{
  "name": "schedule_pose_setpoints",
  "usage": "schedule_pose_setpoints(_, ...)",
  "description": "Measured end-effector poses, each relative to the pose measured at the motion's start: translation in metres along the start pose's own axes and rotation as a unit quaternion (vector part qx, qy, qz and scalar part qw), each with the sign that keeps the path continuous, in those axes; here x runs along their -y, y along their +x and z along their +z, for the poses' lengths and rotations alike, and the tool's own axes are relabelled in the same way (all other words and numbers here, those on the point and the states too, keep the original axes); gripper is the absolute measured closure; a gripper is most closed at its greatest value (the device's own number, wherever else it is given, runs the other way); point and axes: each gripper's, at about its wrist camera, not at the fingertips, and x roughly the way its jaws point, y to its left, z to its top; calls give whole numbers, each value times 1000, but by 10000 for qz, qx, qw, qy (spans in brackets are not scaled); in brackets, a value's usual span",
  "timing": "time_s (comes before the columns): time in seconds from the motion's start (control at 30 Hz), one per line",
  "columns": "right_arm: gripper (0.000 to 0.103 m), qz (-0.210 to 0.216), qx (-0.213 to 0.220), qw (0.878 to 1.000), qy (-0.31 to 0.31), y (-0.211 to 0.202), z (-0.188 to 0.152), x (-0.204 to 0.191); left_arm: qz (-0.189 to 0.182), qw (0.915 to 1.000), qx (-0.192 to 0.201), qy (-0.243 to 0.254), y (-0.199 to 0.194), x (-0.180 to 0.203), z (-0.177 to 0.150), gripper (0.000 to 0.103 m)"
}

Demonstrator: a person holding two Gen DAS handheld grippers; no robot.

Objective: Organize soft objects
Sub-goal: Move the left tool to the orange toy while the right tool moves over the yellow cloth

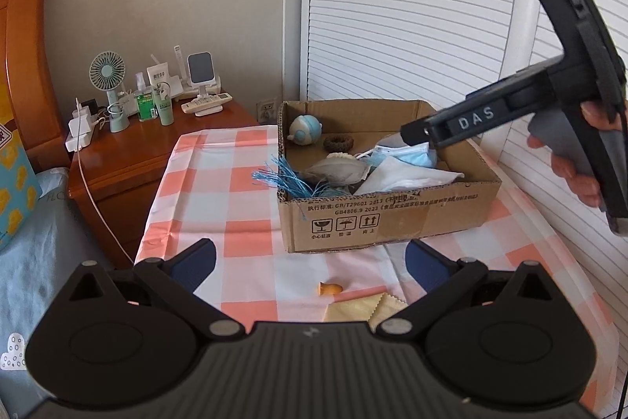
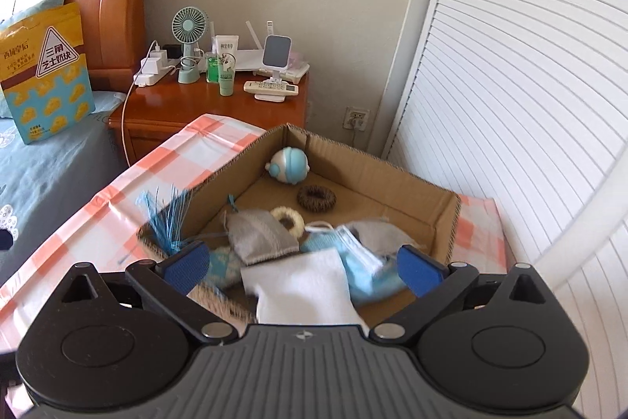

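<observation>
A cardboard box point(image 1: 388, 218) stands on the pink-checked tablecloth point(image 1: 219, 191). Inside lie a round blue-white toy point(image 2: 288, 165), a brown ring point(image 2: 316, 198), a cream ring point(image 2: 288, 216), a grey pouch point(image 2: 259, 232), a blue face mask point(image 2: 353, 254) and a white cloth point(image 2: 302, 285). A blue tassel point(image 1: 282, 179) hangs over the box's left wall. My right gripper point(image 2: 302, 269) is open above the box, and the white cloth lies loose below its pads. A hand holds my right gripper point(image 1: 412, 136) in the left wrist view. My left gripper point(image 1: 310, 262) is open and empty in front of the box.
A small orange piece point(image 1: 329, 288) and a yellow cloth point(image 1: 365, 309) lie on the table near my left gripper. A wooden nightstand point(image 1: 129, 152) with a fan, bottles and a remote stands behind. The bed point(image 2: 47, 160) is at the left, white louvred doors point(image 2: 510, 105) at the right.
</observation>
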Motion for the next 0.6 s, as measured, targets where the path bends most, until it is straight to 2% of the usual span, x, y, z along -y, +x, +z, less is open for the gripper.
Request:
schedule_pose_setpoints(0.3,0,-134,-26,9982,577,-31,-63,-4,30,9996,-33,285,-10,-3,-16,1)
schedule_pose_setpoints(0.6,0,-98,-138,9941,1067,-28,-112,-21,-141,9992,-286,220,3,-3,-34,1)
